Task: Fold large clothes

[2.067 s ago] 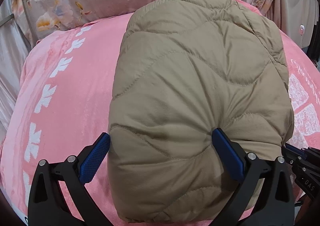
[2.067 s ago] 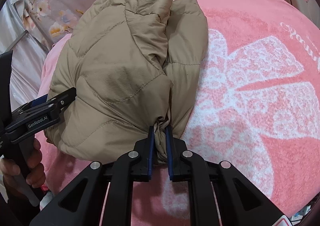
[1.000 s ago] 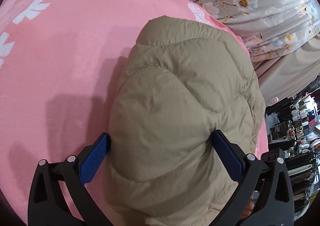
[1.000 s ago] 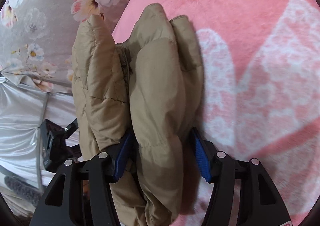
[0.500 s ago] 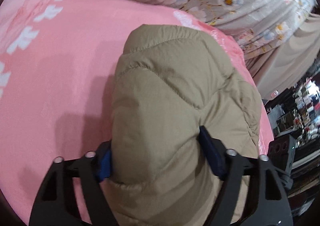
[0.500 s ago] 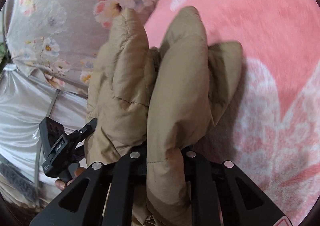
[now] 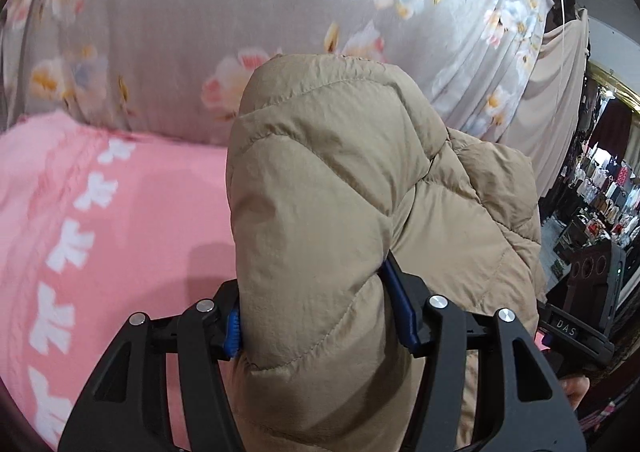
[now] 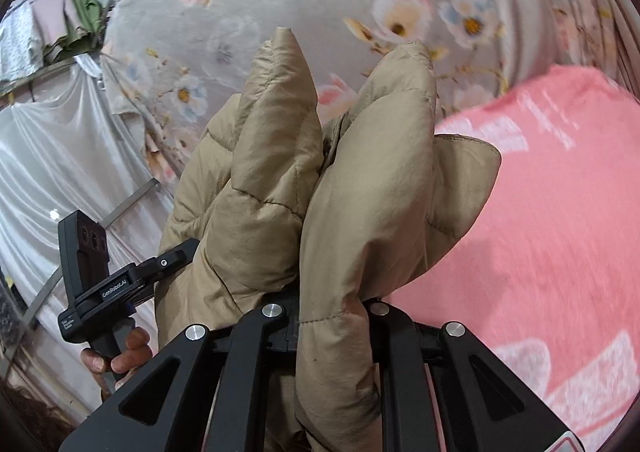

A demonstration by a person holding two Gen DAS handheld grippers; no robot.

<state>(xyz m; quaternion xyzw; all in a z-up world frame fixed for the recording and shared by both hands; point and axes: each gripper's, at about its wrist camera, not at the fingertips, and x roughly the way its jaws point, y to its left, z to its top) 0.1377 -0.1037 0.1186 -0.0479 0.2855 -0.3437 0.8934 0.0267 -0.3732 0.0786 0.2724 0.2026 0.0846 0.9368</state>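
The folded tan quilted puffer jacket (image 7: 360, 219) is held up off the pink blanket (image 7: 120, 211) that covers the bed, with the floral curtain (image 7: 200, 31) behind it. The left tongs (image 7: 320, 320) are clamped on a thick roll of the jacket, blue pads pressed into the padding on both sides. The right tongs (image 8: 332, 312) grip the stacked layers at the other end; their pads are buried in fabric, but the cloth bunches tightly there, so they appear closed on it. In the right wrist view three or four puffy layers fan apart above the grip. The main risk, as I judge it, is that slippery, springy padding: an inner layer could slide out of either bite and the fold would open as the bundle is carried or set down. Uneven lowering could also let the stack topple sideways onto the blanket.
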